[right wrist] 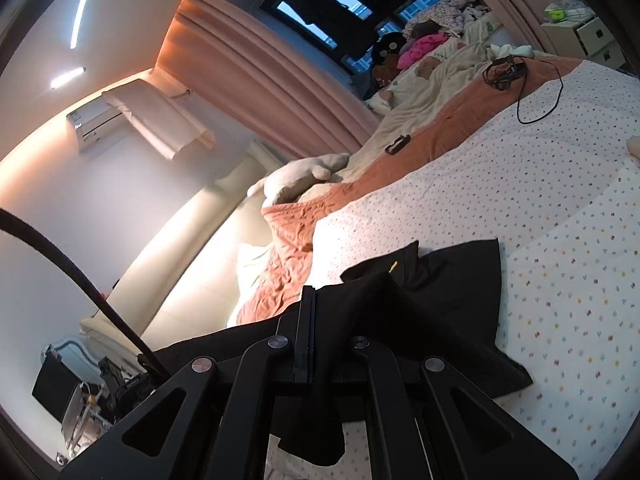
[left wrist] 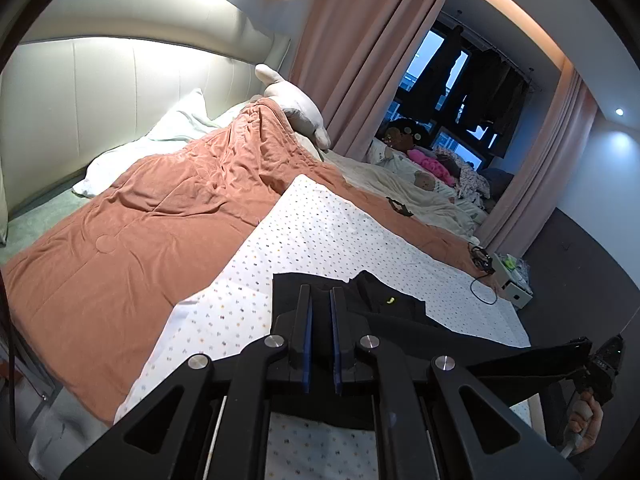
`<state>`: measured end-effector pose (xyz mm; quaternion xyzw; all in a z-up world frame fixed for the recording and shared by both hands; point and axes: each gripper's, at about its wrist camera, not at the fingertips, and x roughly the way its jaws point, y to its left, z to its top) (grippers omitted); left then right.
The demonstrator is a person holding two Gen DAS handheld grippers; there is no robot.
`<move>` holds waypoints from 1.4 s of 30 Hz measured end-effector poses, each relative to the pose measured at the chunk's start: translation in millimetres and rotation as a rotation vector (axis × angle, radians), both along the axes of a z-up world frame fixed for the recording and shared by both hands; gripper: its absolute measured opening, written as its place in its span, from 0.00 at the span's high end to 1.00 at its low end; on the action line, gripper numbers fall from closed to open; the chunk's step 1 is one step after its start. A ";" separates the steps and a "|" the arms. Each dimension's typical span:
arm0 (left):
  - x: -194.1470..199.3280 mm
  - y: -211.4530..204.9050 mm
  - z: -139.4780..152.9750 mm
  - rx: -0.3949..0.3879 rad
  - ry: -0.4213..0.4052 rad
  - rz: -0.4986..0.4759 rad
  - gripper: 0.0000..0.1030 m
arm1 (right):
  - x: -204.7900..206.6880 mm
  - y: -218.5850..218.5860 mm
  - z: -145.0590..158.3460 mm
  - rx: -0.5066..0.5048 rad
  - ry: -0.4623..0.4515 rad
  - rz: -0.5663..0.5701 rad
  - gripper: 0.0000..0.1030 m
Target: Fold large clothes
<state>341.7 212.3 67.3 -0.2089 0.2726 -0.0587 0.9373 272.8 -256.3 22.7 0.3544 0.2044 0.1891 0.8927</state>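
Black garment (right wrist: pixel 448 300) lower centre, on my dotted sheet (right wrist: pixel 540 200). My right gripper (right wrist: pixel 320 300): fingers pinched on a raised fold. My left gripper (left wrist: pixel 320 300): fingers narrowly parted, cloth between them, grip unclear

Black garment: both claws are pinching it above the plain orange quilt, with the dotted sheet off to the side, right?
Not quite. The black garment hangs and lies over the white dotted sheet, not the orange quilt, which is beside it. The right wrist view shows this. The right claw does pinch it; the left claw has cloth between its fingers.
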 end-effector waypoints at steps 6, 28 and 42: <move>53.3 -2.0 -9.5 0.008 0.035 0.012 0.90 | 36.5 3.0 -14.4 0.052 0.016 -0.062 1.00; 246.9 -35.6 -139.0 0.002 0.296 -0.008 0.86 | 142.5 24.3 -108.8 0.192 0.318 -0.233 0.98; 247.9 -37.5 -164.7 -0.007 0.333 0.005 0.09 | 124.3 15.2 -96.3 -0.032 0.427 -0.327 0.23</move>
